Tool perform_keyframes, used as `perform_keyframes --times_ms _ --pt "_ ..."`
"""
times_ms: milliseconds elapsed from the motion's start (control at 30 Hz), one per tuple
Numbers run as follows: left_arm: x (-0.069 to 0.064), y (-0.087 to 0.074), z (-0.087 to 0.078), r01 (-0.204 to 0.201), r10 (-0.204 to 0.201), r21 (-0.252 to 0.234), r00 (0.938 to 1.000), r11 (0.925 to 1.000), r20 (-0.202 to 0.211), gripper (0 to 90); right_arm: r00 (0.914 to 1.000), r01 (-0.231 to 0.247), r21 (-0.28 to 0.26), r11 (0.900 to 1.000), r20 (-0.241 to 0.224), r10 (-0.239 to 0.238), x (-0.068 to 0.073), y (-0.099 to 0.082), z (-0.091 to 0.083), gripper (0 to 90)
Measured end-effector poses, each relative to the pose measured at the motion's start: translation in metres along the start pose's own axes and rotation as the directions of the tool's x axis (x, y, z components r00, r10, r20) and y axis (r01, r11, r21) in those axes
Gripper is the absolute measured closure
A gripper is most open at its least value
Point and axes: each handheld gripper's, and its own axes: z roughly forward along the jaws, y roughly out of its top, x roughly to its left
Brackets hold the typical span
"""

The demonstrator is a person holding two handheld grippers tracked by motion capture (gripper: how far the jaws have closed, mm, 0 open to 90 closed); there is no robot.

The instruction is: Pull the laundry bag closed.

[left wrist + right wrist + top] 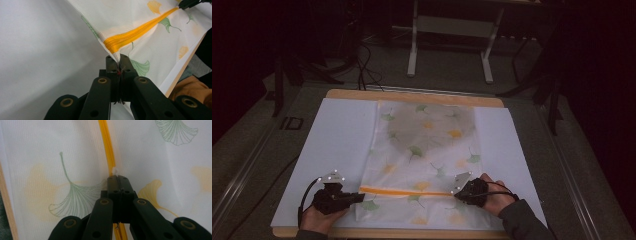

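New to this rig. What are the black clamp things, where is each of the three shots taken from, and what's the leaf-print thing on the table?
No robot here: a person holds a hand-held two-jaw gripper in each hand. The high view looks down from above the person's side of the table. The other two pictures come from cameras riding on the grippers, looking along their black jaws.

On a white sheet lies a thin mesh bag printed with green and yellow leaves, with an orange zipper across its near end. The left gripper is shut on the bag's edge at the zipper's end. The right gripper is shut at a small white piece on the zipper, probably the pull.
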Motion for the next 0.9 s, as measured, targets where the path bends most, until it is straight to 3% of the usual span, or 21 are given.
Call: perform_keyframes --times_ms 900 --pt "0.001 0.0 -0.001 0.002 -0.002 -0.002 0.9999 1.0 -0.01 88.5 0.9992 -0.033 0.021 0.9992 0.024 0.033 -0.004 -0.028 -0.013 90.0"
